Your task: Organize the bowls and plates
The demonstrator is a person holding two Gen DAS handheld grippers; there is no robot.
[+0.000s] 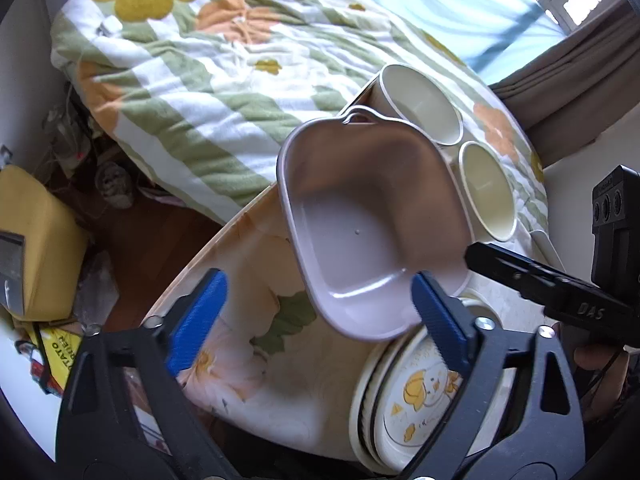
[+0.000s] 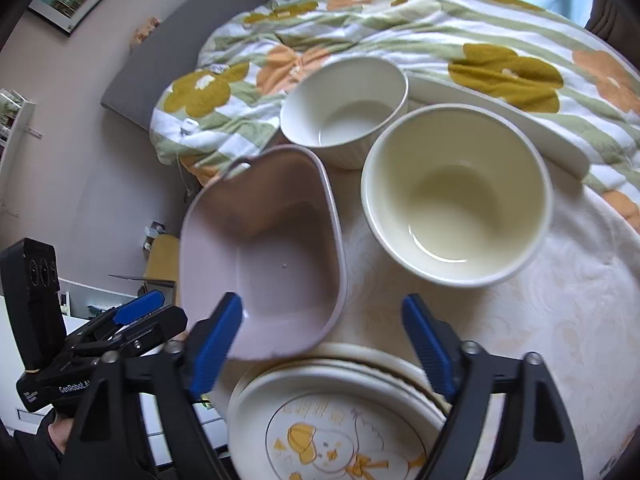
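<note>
A mauve square dish [image 1: 360, 216] with a loop handle sits tilted, its near rim resting on a stack of cream plates [image 1: 404, 404] with a yellow chick print. It also shows in the right wrist view [image 2: 264, 256], above the plate stack [image 2: 336, 420]. Two cream bowls [image 2: 456, 196] [image 2: 346, 104] stand behind it on the round table [image 2: 560, 340]. My left gripper [image 1: 316, 320] is open, its right finger by the dish's near rim. My right gripper [image 2: 324, 336] is open, its left finger at the dish's near corner.
A flowered quilt [image 1: 200, 80] on a bed lies just behind the table. A white flat tray [image 2: 500, 116] lies on the quilt behind the bowls. A yellow box [image 1: 36, 240] and clutter sit on the floor at left.
</note>
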